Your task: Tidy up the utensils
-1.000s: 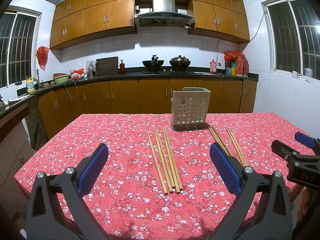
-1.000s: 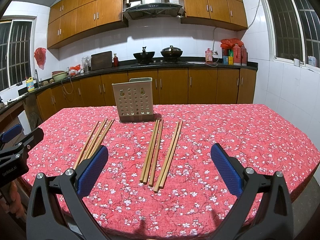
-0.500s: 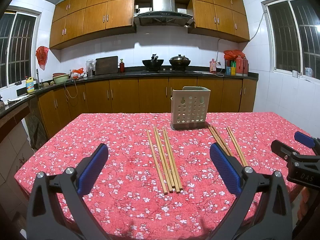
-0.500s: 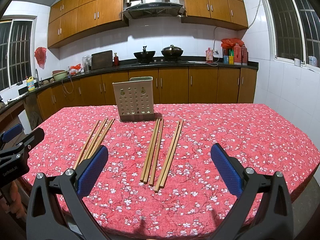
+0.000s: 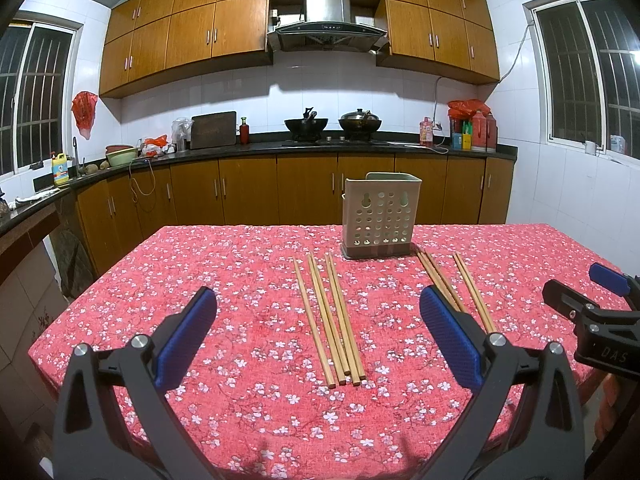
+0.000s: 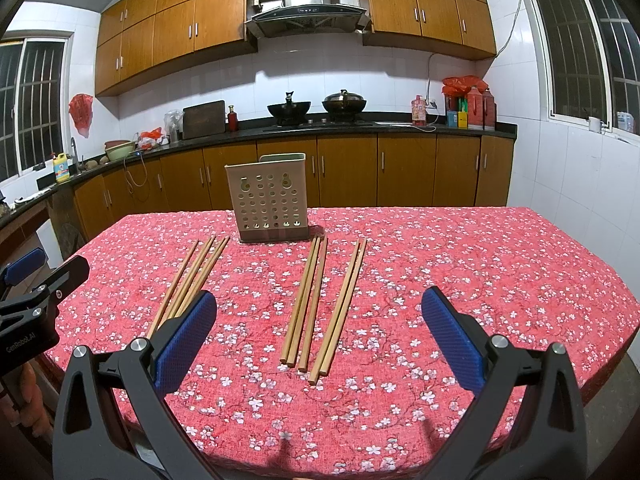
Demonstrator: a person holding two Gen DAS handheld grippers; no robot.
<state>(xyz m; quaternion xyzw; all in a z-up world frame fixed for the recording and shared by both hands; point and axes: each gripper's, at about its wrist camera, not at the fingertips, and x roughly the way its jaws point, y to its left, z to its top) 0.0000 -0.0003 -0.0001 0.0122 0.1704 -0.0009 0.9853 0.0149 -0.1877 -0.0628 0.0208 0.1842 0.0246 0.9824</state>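
L wrist: left gripper (image 5: 318, 330) spread wide, empty; chopsticks (image 5: 329, 318) flat on tablecloth (image 5: 200, 272) at 12, holder (image 5: 380, 216) at 1.
R wrist: right gripper (image 6: 319, 330) likewise agape, empty. Risk: thin sticks roll/scatter if pinched off-centre.

Both wrist cams sit low at the near edge of the table (image 5: 240, 248), looking across it toward the kitchen counter (image 6: 360, 126). Left cam's set further left; both catch the same holder (image 5: 380, 216) and chopsticks (image 6: 306, 300).

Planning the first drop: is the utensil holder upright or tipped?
Upright: the utensil holder stands on its dark base on the tablecloth, rim facing up.
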